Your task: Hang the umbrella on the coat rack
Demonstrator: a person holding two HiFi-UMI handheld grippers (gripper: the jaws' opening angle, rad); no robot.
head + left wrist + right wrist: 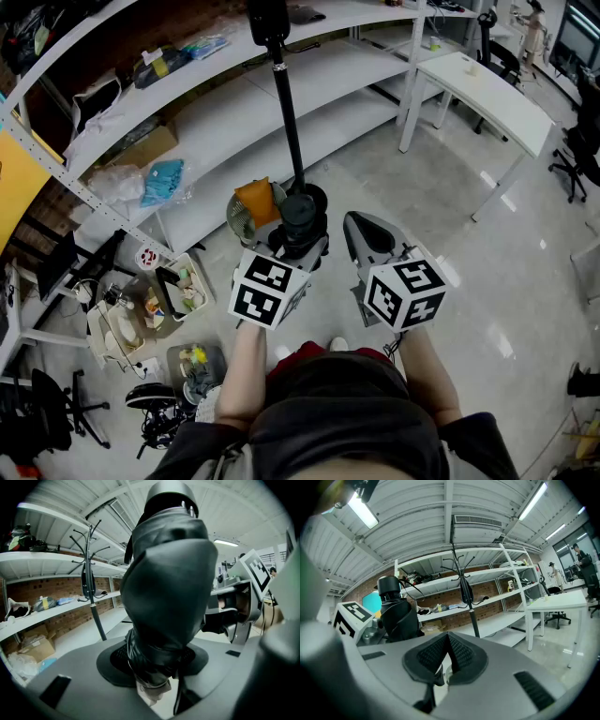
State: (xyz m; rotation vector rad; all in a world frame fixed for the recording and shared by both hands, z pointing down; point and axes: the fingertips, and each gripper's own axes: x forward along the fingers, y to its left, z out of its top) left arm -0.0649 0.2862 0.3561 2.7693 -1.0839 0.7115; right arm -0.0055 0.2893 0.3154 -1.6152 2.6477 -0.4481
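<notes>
Umbrella: the folded black umbrella (164,588) stands upright between the jaws of the left gripper (154,663), its round cap on top, in front of the person's body
Left jaws: part-way apart, pads pressed against the umbrella's bunched lower end
Left arm pose: forearm reaches forward from the body; the gripper tips a little downward, marker cube facing up
Right gripper: the right gripper (447,656) is just beside the left one; its jaws are closed together with nothing between them
Right arm pose: forearm stretched forward next to the left, gripper close to level, aimed at the rack
Coat rack: the black coat rack (466,592) stands on the floor ahead of both grippers, apart from the umbrella
Behind: white shelves (216,122) along a brick wall, white table (497,94) to the right
</notes>
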